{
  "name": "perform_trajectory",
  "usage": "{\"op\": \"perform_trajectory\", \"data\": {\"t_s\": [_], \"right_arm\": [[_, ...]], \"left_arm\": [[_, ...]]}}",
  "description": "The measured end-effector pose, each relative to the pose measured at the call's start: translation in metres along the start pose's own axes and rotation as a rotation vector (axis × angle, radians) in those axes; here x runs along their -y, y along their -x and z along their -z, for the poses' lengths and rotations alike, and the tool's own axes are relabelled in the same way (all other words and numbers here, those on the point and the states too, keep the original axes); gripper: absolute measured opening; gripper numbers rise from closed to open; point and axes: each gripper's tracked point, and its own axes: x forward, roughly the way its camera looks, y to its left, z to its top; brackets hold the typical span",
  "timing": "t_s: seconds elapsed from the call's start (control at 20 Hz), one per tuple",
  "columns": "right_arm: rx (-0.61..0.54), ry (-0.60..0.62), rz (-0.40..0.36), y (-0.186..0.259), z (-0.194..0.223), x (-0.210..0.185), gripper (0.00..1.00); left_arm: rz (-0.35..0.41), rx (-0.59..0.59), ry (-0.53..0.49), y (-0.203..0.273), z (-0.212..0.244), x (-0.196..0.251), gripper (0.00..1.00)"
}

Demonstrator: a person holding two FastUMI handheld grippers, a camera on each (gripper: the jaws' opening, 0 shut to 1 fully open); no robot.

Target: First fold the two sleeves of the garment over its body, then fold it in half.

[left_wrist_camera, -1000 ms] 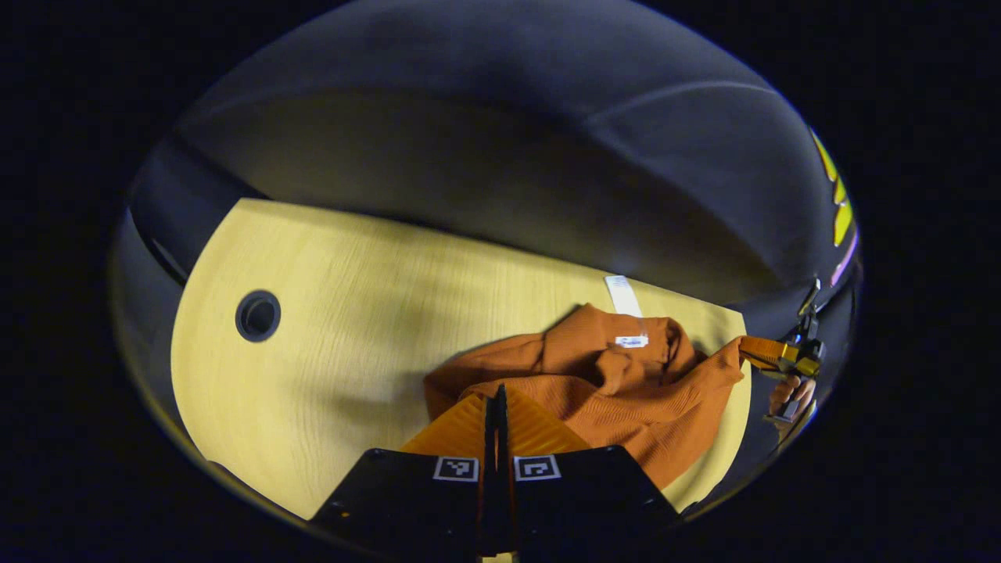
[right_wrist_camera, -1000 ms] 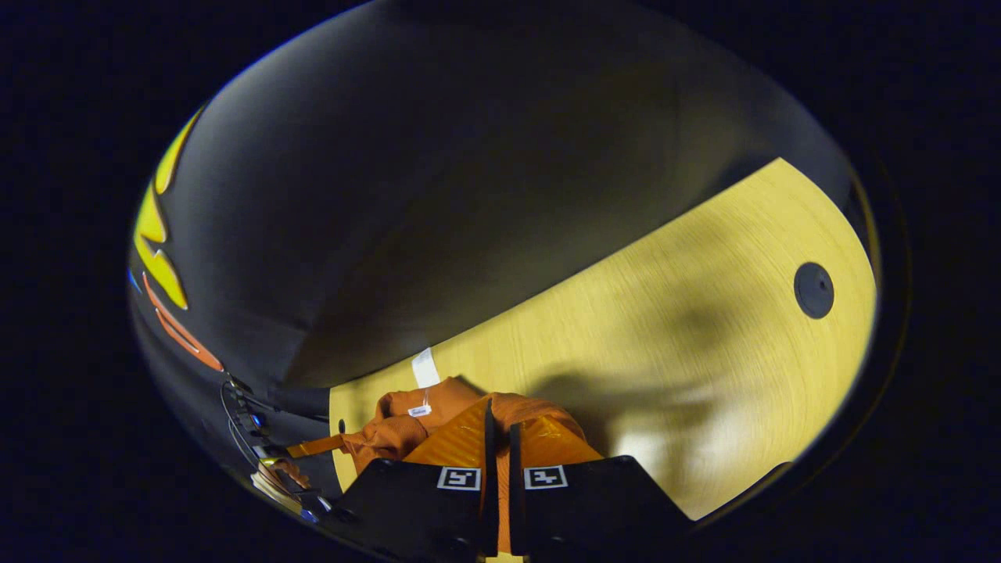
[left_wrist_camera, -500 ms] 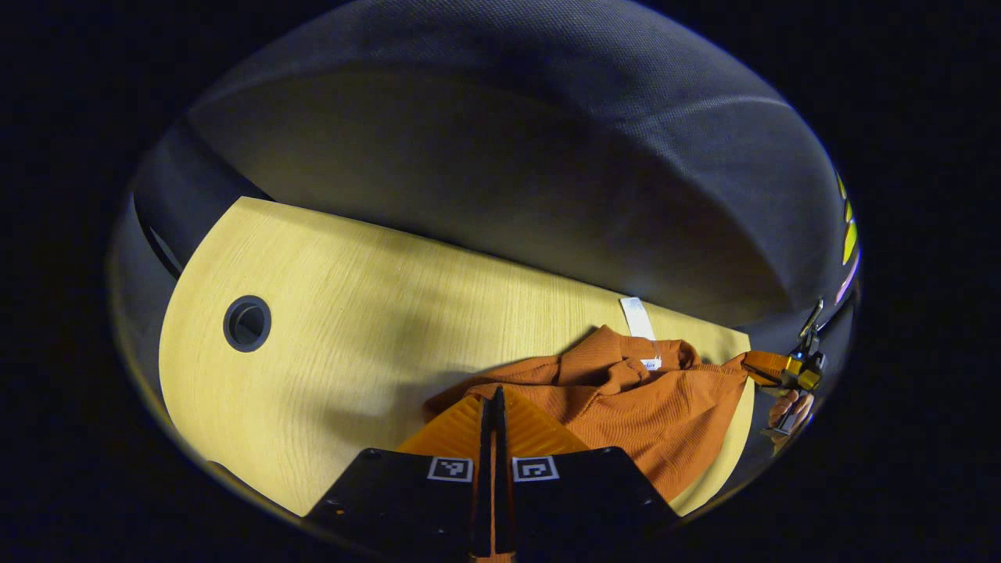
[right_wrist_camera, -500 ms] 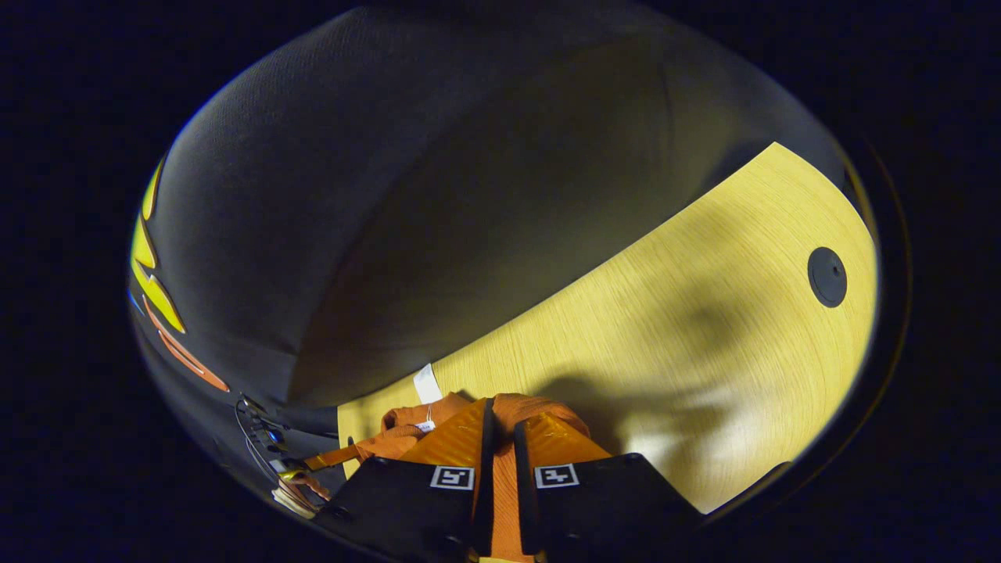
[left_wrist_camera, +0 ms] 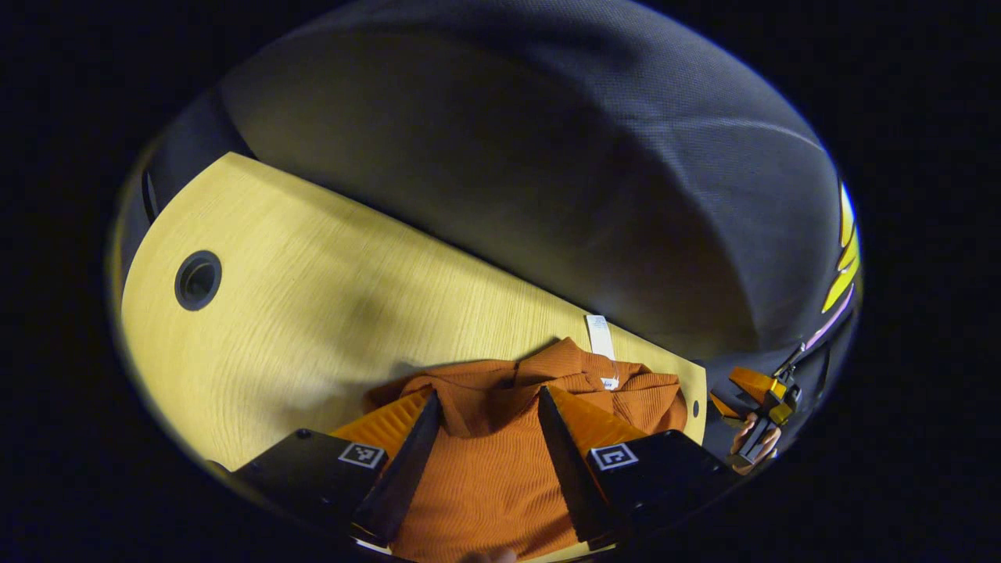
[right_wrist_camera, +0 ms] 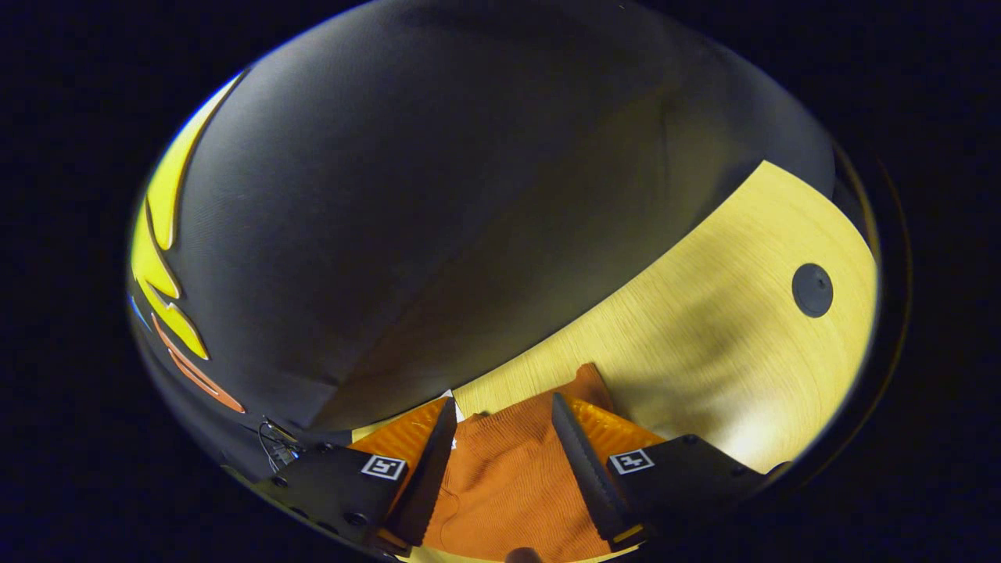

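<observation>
I inspected both views and took the wooden table (left_wrist_camera: pixel 297 313) as my landmark. The orange ribbed garment (left_wrist_camera: pixel 485 461) lay bunched on the table at its near edge, towards the end farthest from the round cable hole (left_wrist_camera: pixel 197 279). A white tag (left_wrist_camera: pixel 600 338) lay flat on the table top, just beyond the garment's far edge and touching it.

In the left gripper view, I found the left gripper (left_wrist_camera: pixel 485 438) spread wide, its two fingers standing well apart with the garment's fabric showing in the gap between them. Neither finger pressed on the cloth from both sides; I recorded no grasp. I could not tell whether the fingers rested on the fabric or hung just above it.

In the right gripper view, I found the right gripper (right_wrist_camera: pixel 500 446) likewise spread wide over the garment (right_wrist_camera: pixel 508 485), fabric visible between its fingers and nothing clamped. The table's cable hole (right_wrist_camera: pixel 812 289) lay well off to that gripper's right.

In the left gripper view I also noted the right gripper (left_wrist_camera: pixel 762 391) farther off, past the table's end beside the garment, with a hand (left_wrist_camera: pixel 751 442) gripping its handle. At that distance its fingers were too small for me to judge their spread.
</observation>
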Motion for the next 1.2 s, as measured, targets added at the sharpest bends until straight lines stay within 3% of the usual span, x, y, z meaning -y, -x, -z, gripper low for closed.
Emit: {"op": "perform_trajectory", "data": {"t_s": [0.05,0.1,0.2,0.25,0.5,0.55,0.75,0.85,0.9,0.95,1.0,1.2], "right_arm": [[0.002,0.023,-0.007,0.005,0.0,-0.008,0.86],[0.007,0.053,-0.008,0.012,0.002,-0.014,0.86],[0.017,0.108,-0.031,0.03,0.009,-0.031,0.8],[0.026,0.133,-0.04,0.037,0.013,-0.041,0.86],[0.1,0.352,-0.036,0.104,0.029,-0.075,0.86],[0.116,0.38,-0.042,0.121,0.033,-0.084,0.8],[0.21,0.509,-0.024,0.192,0.044,-0.107,0.96],[0.276,0.595,0.035,0.229,0.052,-0.11,0.92],[0.298,0.646,0.055,0.248,0.059,-0.112,0.97],[0.333,0.688,0.074,0.265,0.065,-0.116,0.92],[0.377,0.724,0.098,0.278,0.069,-0.119,0.97],[0.514,0.823,0.164,0.339,0.11,-0.113,0.97]], "left_arm": [[0.042,0.04,0.042,0.001,-0.008,0.013,0.83],[0.083,0.095,0.084,0.005,-0.021,0.026,0.83],[0.1,0.208,0.126,0.029,-0.048,0.038,0.84],[0.09,0.244,0.116,0.044,-0.057,0.041,0.84],[0.018,0.367,-0.028,0.126,-0.067,0.051,0.86],[-0.001,0.386,-0.076,0.146,-0.061,0.054,0.89],[-0.091,0.508,-0.258,0.24,-0.031,0.074,0.93],[-0.161,0.581,-0.361,0.288,-0.01,0.084,0.93],[-0.194,0.612,-0.406,0.307,0.003,0.088,0.96],[-0.226,0.646,-0.442,0.323,0.014,0.092,0.99],[-0.246,0.674,-0.471,0.337,0.028,0.096,0.98],[-0.268,0.8,-0.504,0.388,0.073,0.109,0.98]]}}
